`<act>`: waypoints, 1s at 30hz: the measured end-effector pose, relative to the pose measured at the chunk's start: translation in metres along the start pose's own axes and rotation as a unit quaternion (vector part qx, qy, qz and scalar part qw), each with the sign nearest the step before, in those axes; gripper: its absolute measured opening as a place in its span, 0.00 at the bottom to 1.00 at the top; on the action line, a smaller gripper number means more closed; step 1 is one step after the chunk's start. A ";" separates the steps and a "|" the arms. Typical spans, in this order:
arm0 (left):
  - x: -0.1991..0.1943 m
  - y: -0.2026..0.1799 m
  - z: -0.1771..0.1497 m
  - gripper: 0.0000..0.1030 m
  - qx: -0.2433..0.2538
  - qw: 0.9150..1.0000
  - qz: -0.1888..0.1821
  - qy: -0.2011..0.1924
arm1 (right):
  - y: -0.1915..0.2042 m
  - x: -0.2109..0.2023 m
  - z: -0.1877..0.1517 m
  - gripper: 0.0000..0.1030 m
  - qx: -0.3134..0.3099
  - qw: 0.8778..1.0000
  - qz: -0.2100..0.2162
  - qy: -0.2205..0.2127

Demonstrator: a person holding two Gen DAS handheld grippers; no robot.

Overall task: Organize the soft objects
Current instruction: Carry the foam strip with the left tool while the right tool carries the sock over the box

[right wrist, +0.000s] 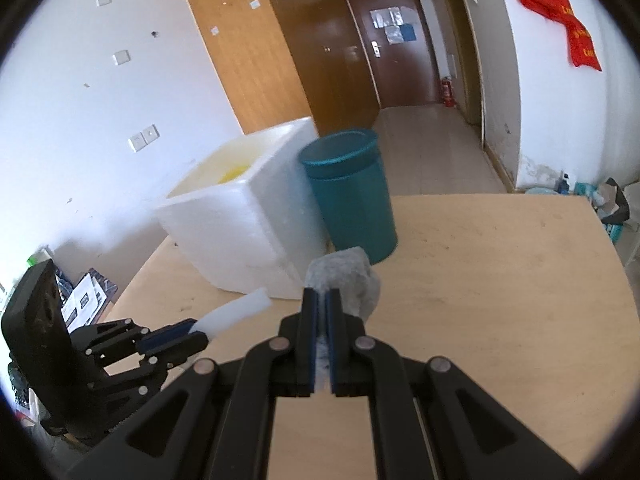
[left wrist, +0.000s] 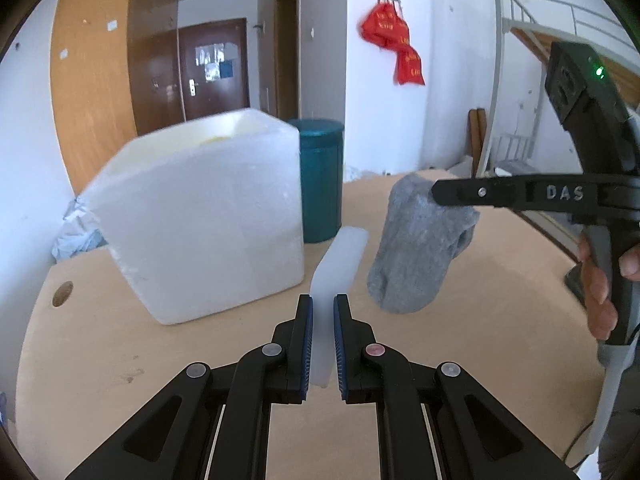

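Note:
My left gripper point(left wrist: 323, 304) is shut on a white foam strip point(left wrist: 340, 256) that sticks out ahead of the pads, above the wooden table point(left wrist: 500, 300). From the right wrist view the same left gripper point(right wrist: 196, 330) shows at lower left with the white strip point(right wrist: 236, 312) in it. My right gripper point(right wrist: 322, 296) is shut on a grey sock point(right wrist: 346, 276), which hangs in the air at the right in the left wrist view, the grey sock point(left wrist: 416, 248) dangling below the right gripper point(left wrist: 436, 192). An open white foam box point(left wrist: 200, 220) point(right wrist: 240, 224) stands ahead with something yellow inside.
A teal lidded canister point(left wrist: 322, 176) point(right wrist: 352, 196) stands right behind the foam box. A round hole point(left wrist: 63, 294) is cut in the table at the left. A hand point(left wrist: 600, 292) grips the right tool's handle. Red bags point(left wrist: 394, 46) hang on the far wall.

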State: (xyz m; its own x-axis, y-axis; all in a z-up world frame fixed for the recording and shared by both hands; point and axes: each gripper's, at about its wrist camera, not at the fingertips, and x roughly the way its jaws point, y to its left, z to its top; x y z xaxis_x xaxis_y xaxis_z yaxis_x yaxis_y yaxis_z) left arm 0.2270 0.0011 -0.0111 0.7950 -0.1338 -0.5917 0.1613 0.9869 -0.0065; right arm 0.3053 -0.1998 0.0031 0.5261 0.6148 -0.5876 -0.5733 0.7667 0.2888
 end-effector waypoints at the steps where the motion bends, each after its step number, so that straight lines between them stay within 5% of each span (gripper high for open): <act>1: -0.004 0.001 0.000 0.11 -0.003 1.000 0.001 -0.003 | 0.003 -0.001 0.000 0.06 -0.002 1.000 0.003 -0.001; 30: -0.091 0.049 0.008 0.11 -0.092 0.988 0.083 -0.090 | 0.094 -0.015 0.023 0.06 -0.059 0.996 0.048 -0.056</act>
State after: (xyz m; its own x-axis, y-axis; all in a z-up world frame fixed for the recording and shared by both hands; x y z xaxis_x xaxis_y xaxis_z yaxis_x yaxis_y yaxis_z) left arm 0.1674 0.0613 0.0482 0.8953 0.0333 -0.4441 -0.0751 0.9942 -0.0771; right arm 0.2577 -0.1331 0.0564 0.5286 0.7058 -0.4716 -0.6905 0.6807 0.2448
